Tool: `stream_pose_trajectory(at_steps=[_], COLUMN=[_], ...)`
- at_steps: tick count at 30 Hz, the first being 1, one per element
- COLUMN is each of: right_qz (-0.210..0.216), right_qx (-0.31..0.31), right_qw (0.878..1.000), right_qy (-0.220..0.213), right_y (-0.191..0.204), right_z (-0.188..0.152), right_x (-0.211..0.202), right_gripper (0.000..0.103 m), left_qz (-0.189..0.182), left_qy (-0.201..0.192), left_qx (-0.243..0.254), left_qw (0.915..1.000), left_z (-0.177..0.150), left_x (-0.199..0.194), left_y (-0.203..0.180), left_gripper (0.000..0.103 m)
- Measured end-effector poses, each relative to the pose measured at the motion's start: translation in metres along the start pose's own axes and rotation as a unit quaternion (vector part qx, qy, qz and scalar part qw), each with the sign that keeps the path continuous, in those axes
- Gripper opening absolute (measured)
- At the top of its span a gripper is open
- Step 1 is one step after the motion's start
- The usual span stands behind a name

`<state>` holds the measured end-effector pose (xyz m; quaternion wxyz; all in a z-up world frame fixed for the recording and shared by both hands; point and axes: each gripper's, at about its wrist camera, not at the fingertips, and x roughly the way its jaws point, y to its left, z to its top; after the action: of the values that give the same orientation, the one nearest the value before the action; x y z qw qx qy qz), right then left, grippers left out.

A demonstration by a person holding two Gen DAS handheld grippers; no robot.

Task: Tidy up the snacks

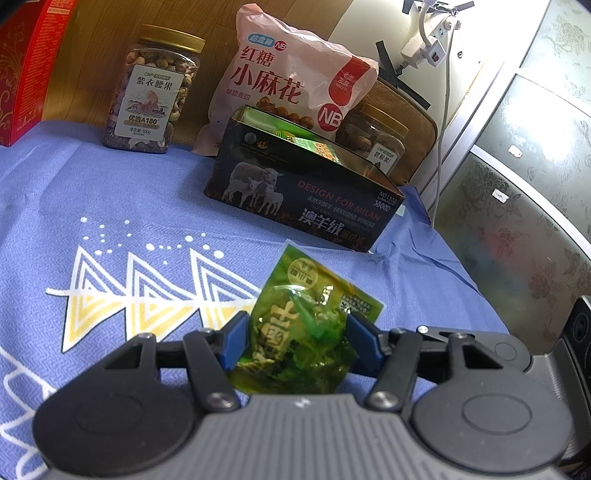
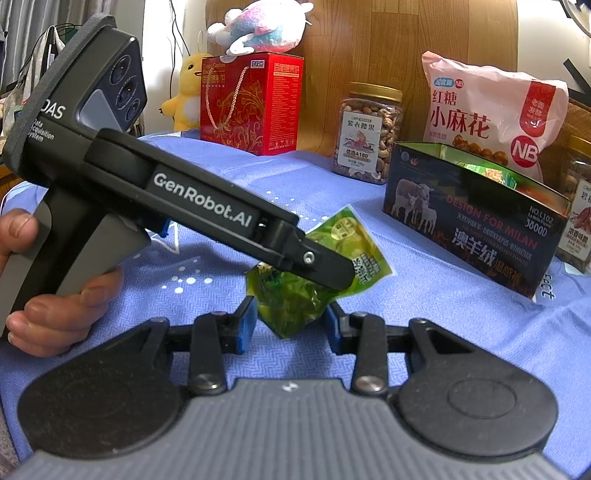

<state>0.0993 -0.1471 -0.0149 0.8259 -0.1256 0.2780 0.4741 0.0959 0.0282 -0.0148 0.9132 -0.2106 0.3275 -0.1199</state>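
Observation:
A green snack packet (image 1: 306,325) (image 2: 295,299) is held tilted just above the blue tablecloth (image 1: 110,206). My left gripper (image 1: 299,332) is shut on its middle, with a blue pad pressing each side. In the right wrist view a hand holds that left gripper (image 2: 325,269), which reaches in from the left. My right gripper (image 2: 291,314) is shut on the packet's lower corner, which fills the gap between its pads. Beyond stands a dark open-topped box with sheep on it (image 1: 306,195) (image 2: 472,229), with green packets (image 1: 314,144) inside.
Along the back stand a nut jar (image 1: 151,92) (image 2: 369,133), a pink bag (image 1: 288,81) (image 2: 487,110), a second jar (image 1: 376,140) and a red gift box (image 2: 251,103) with plush toys (image 2: 258,26). The cloth's edge (image 1: 461,273) drops off at the right.

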Motion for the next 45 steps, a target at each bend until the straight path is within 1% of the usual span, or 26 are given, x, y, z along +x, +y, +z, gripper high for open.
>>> stream_pose_trajectory(at_steps=[7,9,10,11,20,45], right_qz=[-0.002,0.000,0.002,0.004,0.002,0.007], right_qx=[-0.002,0.005,0.011,0.015,0.030,0.034], right_qw=[1.000,1.000,1.000,1.000,0.999,0.999], right_qy=[-0.002,-0.005,-0.007,-0.008,-0.013,-0.009], right_y=[0.0005,-0.0007,-0.0024,-0.0034,-0.0018,-0.0048], right_z=[0.0002,-0.0001,-0.0002,-0.0005,-0.0027,-0.0029], right_x=[-0.0008,-0.0020,-0.0026,-0.0030,-0.0067,-0.0062], right_gripper=[0.040,0.032,0.029,0.028,0.028,0.028], left_qz=[-0.002,-0.001,-0.003,-0.004,-0.003,-0.001], left_qy=[-0.002,-0.005,-0.007,-0.007,-0.009,-0.007], left_qx=[-0.001,0.000,-0.002,-0.002,0.010,0.012], left_qw=[1.0000,1.0000,1.0000,1.0000,0.9999,0.9999], left_z=[-0.0004,-0.0002,0.0000,0.0002,-0.0018,-0.0024], left_x=[-0.0008,-0.0020,-0.0028,-0.0031,-0.0044,-0.0028], left_y=[-0.0006,-0.0008,-0.0005,-0.0002,-0.0043,-0.0039], left_gripper=[0.059,0.063,0.063,0.063,0.063,0.063])
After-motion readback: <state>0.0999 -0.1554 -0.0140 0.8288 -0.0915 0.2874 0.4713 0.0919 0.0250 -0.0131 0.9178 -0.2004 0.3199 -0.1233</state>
